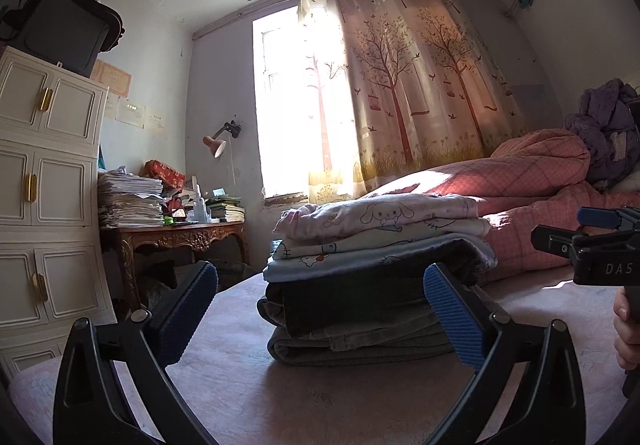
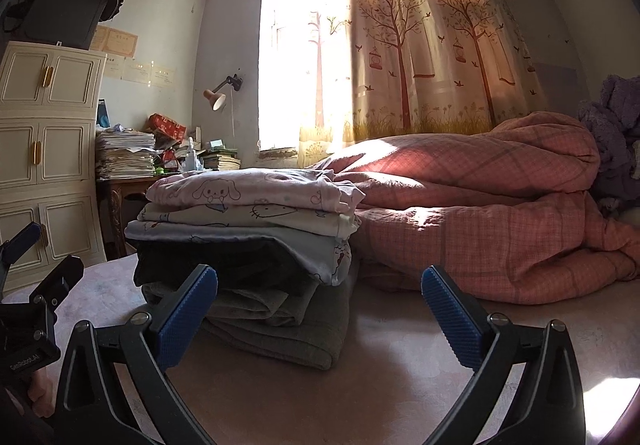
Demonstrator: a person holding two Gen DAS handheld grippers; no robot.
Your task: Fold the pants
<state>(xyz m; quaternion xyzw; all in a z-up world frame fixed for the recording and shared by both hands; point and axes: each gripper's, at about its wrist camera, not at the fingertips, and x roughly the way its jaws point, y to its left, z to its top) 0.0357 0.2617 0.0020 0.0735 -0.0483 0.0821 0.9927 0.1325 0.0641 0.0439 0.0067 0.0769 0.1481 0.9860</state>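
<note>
- Stack of folded garments point(image 1: 376, 277) rests on the pale pink bed sheet point(image 1: 248, 385), at twelve o'clock of the left tool's view.
- Top layer: pink cartoon-print garment point(image 1: 384, 215); below it white and pale blue printed pieces, then dark folded pants point(image 1: 352, 305), with grey folded pants point(image 1: 360, 345) at the bottom.
- Left tool point(image 1: 320, 315), black with blue ribbed pads: spread wide, holding nothing, jaws flanking the stack's near end without visible contact.
- Right tool point(image 2: 319, 315): spread wide, holding nothing; stack at eleven o'clock in its view.
- Rumpled pink checked quilt point(image 2: 500, 213) lies just beside the stack, at two o'clock.
- Carved wooden desk point(image 1: 180, 237) carries paper piles, at nine o'clock.
</note>
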